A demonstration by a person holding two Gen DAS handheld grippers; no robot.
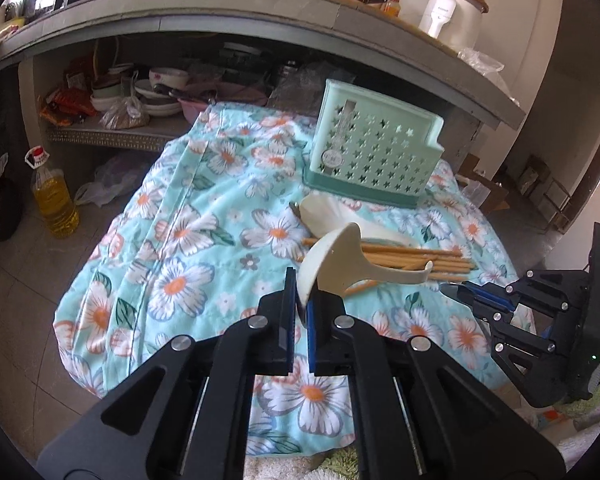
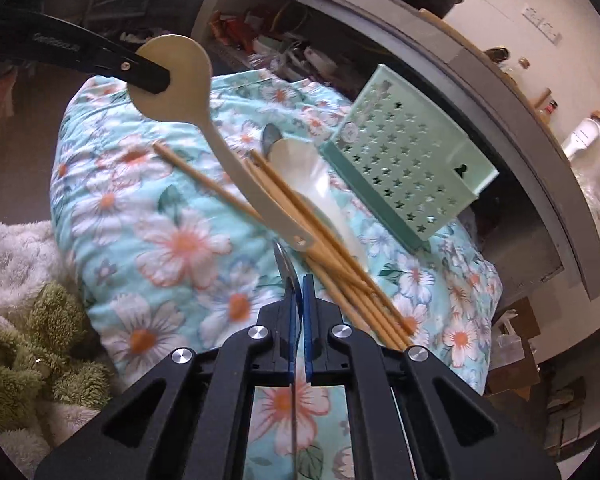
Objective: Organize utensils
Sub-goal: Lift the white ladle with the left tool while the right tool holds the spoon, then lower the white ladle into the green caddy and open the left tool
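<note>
On the flowery blanket, both tongs are pinching a utensil each.

From the left wrist, the left gripper is squeezed on the bowl of a cream spoon, lifted over the floral cloth. The chopsticks and a white spoon lie on the cloth in front of the green holder. The right gripper is at the right, near the chopsticks. From the right wrist, the right gripper is clamped on a thin metal utensil. The cream spoon hangs from the left gripper, its handle end over the chopsticks. The white spoon lies under them, just beside the tipped green holder.
</note>
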